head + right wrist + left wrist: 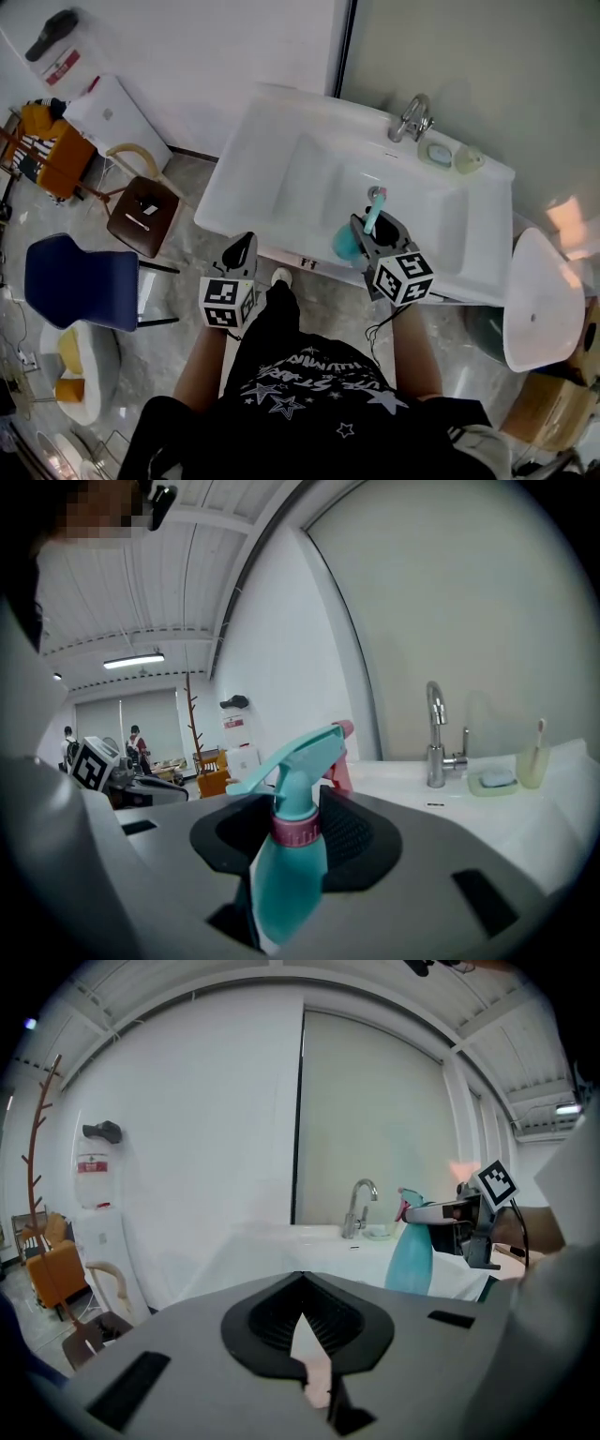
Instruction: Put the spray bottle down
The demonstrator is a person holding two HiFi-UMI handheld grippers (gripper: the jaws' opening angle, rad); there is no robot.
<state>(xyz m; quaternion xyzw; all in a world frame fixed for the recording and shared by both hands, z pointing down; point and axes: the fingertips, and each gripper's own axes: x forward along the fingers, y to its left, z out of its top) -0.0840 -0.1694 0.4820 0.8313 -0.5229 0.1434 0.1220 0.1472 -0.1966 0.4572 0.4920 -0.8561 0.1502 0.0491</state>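
I hold a teal spray bottle (349, 246) with a pink collar upright; my right gripper (367, 230) is shut on its neck over the front rim of the white sink (281, 169). In the right gripper view the spray bottle (291, 874) fills the space between the pads of the right gripper (298, 808), its trigger head pointing left. My left gripper (246, 248) hangs just before the sink's front left edge with nothing in it. In the left gripper view the left gripper (302, 1279) has its jaw tips together, and the spray bottle (410, 1255) shows off to the right.
A chrome faucet (412, 117), a soap dish (438, 153) and a cup (469, 159) stand at the sink's back rim. A blue chair (80, 281) and a brown stool (141, 216) are on the floor to the left. A white-lidded bin (544, 300) stands at the right.
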